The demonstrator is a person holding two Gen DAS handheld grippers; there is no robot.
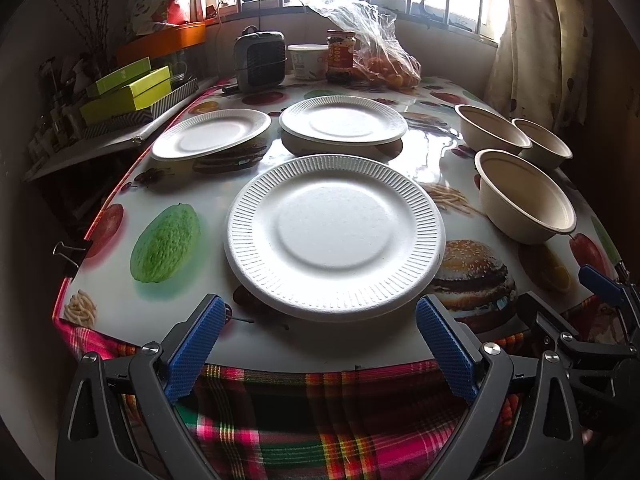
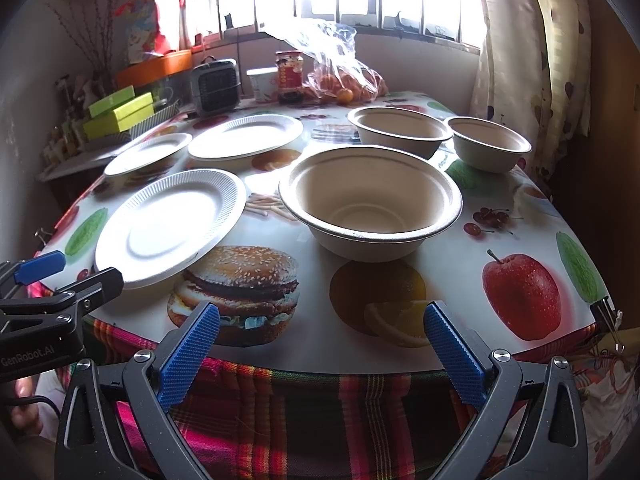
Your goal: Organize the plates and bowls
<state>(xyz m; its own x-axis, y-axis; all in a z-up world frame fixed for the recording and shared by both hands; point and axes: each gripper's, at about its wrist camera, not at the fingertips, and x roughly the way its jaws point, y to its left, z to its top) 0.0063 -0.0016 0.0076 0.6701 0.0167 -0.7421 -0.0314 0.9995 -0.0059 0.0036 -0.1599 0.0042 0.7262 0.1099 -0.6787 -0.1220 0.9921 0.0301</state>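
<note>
Sunlit windows back a desk (image 1: 420,344) spread with three white plates and three beige bowls. Both hand-held grippers hover level off its near edge, wide apart and empty: the left hand-held gripper (image 1: 320,354) faces the near plate (image 1: 335,236), the right hand-held gripper (image 2: 322,358) the near bowl (image 2: 370,202). Only the right view shows the apple print (image 2: 520,294) at the near right corner.

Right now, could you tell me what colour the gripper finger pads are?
Blue, with a fine textured grid; the pads show best in the right wrist view.
</note>
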